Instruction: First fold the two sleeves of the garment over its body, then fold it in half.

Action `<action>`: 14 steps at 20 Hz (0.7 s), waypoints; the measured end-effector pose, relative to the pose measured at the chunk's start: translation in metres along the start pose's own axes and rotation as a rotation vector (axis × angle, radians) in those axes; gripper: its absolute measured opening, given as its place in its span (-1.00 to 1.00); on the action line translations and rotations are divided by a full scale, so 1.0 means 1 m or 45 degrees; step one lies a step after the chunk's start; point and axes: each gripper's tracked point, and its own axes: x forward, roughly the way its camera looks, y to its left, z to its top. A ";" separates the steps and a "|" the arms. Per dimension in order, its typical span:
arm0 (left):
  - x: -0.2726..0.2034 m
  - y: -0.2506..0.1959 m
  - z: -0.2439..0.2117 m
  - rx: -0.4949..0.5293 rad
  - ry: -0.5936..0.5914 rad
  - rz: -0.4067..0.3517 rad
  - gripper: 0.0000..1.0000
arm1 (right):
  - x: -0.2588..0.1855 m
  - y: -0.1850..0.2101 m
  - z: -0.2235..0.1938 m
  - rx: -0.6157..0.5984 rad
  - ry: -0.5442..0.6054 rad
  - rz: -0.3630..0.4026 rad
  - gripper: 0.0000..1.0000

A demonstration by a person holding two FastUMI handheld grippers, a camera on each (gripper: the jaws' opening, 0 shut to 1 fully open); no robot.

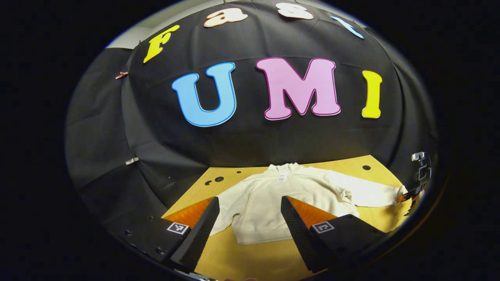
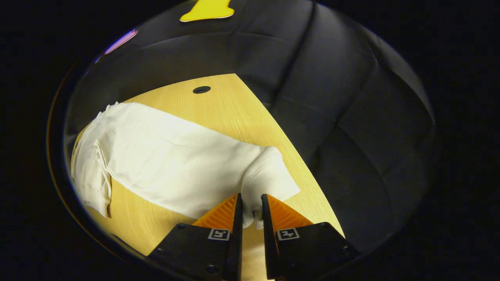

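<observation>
Pinching the sleeve cuff [image 2: 269, 175] for fold 1.
Right gripper [image 2: 252, 210] is clamping it at 6 o'clock; left gripper [image 1: 250, 218] is hovering, fingers apart, over the sweatshirt [image 1: 269, 203].

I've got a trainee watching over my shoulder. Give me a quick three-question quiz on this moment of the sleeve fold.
1. True or false: the right gripper is shut on the sleeve's cuff.
2. The left gripper is: A) open above the garment; B) shut on the hem; C) holding the collar.
3. Fill in: the garment lies on a ____ table.

Key: 1 true. 2 A: its fingers stand wide apart with the body of the garment seen between them. 3 wooden.
</observation>
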 end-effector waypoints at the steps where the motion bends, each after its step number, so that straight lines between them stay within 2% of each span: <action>1: -0.002 0.002 -0.001 0.003 0.001 0.003 0.96 | -0.001 0.000 0.002 -0.002 0.001 -0.005 -0.65; 2: -0.004 0.006 -0.002 0.002 0.001 0.007 0.96 | -0.003 0.002 0.003 0.009 -0.002 0.007 -0.71; 3: -0.005 0.010 -0.003 -0.002 0.003 0.016 0.97 | 0.000 0.002 0.003 0.028 0.014 0.016 -0.89; 4: -0.004 0.015 -0.004 -0.008 0.006 0.026 0.96 | -0.003 0.004 0.005 0.043 0.011 0.030 -0.83; 9: -0.002 0.038 -0.005 -0.049 0.008 0.070 0.96 | -0.021 0.020 0.029 0.006 -0.042 0.049 -0.84; 14: -0.003 0.056 -0.015 -0.107 0.009 0.085 0.96 | -0.051 0.056 0.094 -0.050 -0.184 0.117 -0.83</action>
